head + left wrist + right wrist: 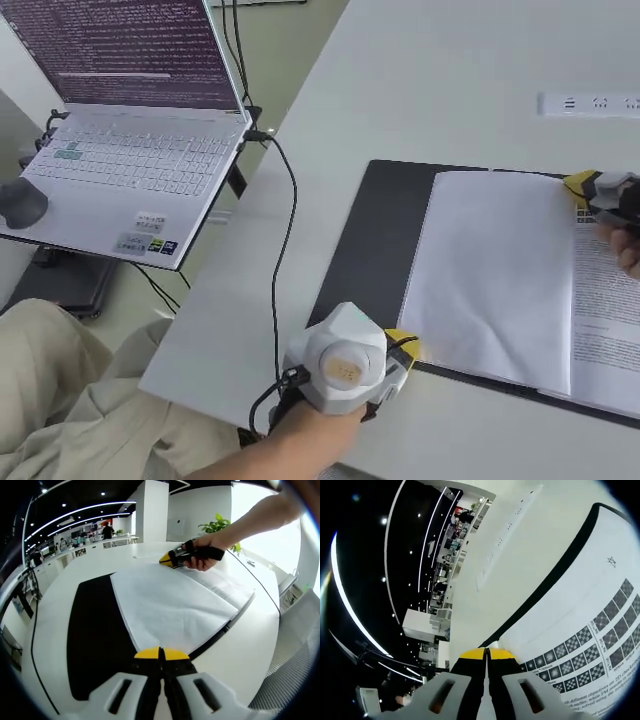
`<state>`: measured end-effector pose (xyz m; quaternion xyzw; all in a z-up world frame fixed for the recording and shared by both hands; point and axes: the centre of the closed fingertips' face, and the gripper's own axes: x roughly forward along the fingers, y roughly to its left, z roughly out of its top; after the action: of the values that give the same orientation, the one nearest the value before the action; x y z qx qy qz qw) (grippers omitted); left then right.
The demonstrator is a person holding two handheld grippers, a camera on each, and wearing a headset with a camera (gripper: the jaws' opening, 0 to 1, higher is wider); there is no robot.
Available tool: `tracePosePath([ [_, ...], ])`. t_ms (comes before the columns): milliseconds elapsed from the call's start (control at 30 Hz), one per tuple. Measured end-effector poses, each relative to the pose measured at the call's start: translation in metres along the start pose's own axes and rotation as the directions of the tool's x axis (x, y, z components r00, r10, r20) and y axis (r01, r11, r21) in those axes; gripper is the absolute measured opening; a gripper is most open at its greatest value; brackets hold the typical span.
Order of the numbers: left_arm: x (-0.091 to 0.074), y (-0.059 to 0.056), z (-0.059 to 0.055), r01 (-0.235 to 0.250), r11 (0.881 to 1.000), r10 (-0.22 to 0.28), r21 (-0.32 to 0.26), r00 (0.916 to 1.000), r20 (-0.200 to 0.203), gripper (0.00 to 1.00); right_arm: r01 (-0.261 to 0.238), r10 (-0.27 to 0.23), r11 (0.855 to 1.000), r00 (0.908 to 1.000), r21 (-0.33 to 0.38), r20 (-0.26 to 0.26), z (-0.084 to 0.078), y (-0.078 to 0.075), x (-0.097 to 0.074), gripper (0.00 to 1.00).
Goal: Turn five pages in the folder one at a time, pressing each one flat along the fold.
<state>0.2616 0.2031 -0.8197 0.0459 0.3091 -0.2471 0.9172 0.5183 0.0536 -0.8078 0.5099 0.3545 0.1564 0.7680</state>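
Note:
A black folder (370,230) lies open on the white table. Its turned blank page (495,270) lies flat on the left half, with a printed page (605,300) to its right. My left gripper (402,347) is shut, its yellow tips resting on the blank page's near edge (161,647). My right gripper (583,186) is shut too, with its tips at the far end of the fold, on the top edge of the printed page (590,645). In the left gripper view the right gripper (167,559) sits beyond the blank page (170,605).
An open laptop (140,120) stands on a lower stand to the left, with a mouse (20,203) beside it. A black cable (285,230) runs across the table's left edge to my left gripper. A socket strip (590,103) lies behind the folder.

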Motion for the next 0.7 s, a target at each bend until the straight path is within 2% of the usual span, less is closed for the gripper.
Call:
tracePosePath([
  [167,0.000,0.000,0.000,-0.001,1.000,0.001,-0.003,1.0000,0.000,0.00,0.004,-0.004,1.000,1.0000,0.003,-0.002,-0.001,0.001,-0.002,0.00],
  [433,0.000,-0.001,0.000,-0.002,1.000,0.002,-0.005,1.0000,-0.005,0.00,0.003,-0.003,1.000,0.9960,0.003,-0.089,-0.017,-0.002,-0.013,0.00],
  [700,0.000,-0.001,0.000,-0.008,1.000,0.008,-0.007,0.9999,-0.013,0.00,-0.006,0.005,1.000,0.9862,-0.008,-0.166,-0.041,-0.005,-0.035,0.00],
])
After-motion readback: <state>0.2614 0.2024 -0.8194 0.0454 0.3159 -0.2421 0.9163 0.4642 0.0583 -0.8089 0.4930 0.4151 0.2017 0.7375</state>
